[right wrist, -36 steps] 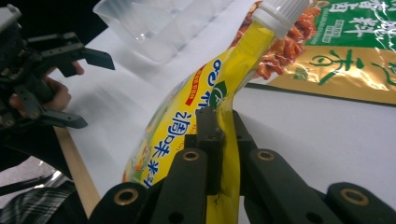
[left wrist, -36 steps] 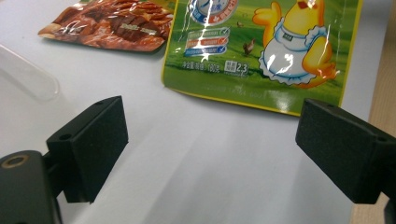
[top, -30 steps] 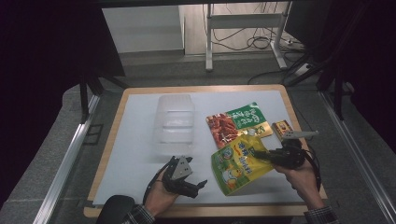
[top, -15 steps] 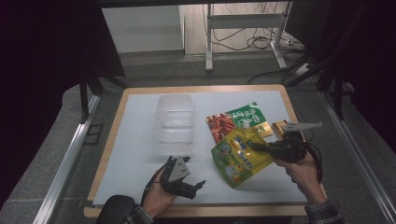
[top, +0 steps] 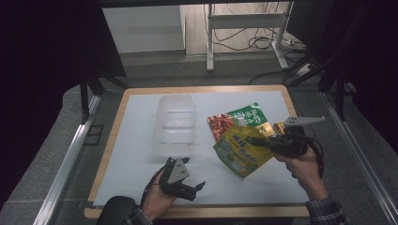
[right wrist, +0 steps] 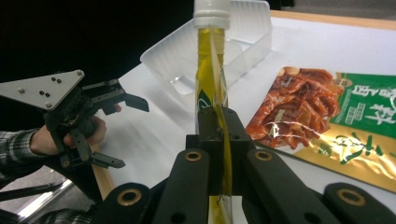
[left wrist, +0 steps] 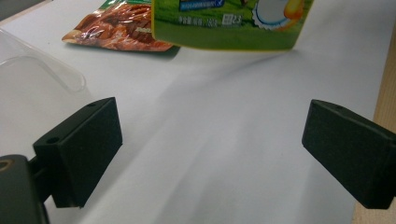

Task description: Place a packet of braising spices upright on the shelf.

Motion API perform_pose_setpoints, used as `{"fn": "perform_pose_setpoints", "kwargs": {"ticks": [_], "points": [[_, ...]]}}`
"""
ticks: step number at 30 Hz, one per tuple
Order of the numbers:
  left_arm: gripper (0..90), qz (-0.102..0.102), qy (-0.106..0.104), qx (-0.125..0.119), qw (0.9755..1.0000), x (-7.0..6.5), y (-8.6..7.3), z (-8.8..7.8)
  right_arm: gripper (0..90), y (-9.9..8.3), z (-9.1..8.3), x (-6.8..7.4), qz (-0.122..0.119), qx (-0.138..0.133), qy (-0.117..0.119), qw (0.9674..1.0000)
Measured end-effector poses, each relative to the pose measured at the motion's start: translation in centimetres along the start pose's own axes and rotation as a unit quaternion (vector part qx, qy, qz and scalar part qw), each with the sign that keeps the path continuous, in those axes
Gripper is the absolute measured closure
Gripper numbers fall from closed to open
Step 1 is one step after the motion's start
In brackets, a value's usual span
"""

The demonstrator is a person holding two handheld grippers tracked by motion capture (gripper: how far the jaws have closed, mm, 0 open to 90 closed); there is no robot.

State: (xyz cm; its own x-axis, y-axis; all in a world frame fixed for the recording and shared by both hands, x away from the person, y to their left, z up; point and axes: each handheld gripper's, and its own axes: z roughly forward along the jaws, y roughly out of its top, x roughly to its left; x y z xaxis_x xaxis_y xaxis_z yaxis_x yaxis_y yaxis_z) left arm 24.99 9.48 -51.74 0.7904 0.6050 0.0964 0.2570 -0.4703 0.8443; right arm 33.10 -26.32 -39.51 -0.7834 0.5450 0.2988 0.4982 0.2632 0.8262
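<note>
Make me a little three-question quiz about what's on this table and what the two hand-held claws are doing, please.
1. True or false: the right gripper is clamped on the yellow spouted pouch.
2. Which thing lies farthest to the left on the white table in the high view? A) clear plastic tray B) red and green snack bag C) yellow spouted pouch
3. Fill in: the left gripper has its jaws ____, with nothing between them.

Key: 1 true, its jaws pinch the pouch's edge, which hangs above the table. 2 A. 3 open.
</note>
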Motion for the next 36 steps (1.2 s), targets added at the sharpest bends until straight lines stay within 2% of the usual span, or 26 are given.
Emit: {"fn": "perform_pose_setpoints", "kwargs": {"ticks": [8,17,36], "points": [[3.1,-0.002,0.013,0.001,0.9999,0.4,-0.1,-0.2,89.0,1.5,-0.2,0.0,-0.011,-0.009,-0.007,0.9999],[3.2,-0.003,0.025,0.004,0.9997,0.8,-0.3,-0.7,89.0,2.8,0.6,-0.4,-0.017,-0.01,-0.015,0.9997],[3.4,-0.006,0.027,0.003,0.9996,0.6,-0.8,-1.7,88.9,5.9,2.6,-1.0,-0.032,-0.011,-0.021,0.9992]]}}
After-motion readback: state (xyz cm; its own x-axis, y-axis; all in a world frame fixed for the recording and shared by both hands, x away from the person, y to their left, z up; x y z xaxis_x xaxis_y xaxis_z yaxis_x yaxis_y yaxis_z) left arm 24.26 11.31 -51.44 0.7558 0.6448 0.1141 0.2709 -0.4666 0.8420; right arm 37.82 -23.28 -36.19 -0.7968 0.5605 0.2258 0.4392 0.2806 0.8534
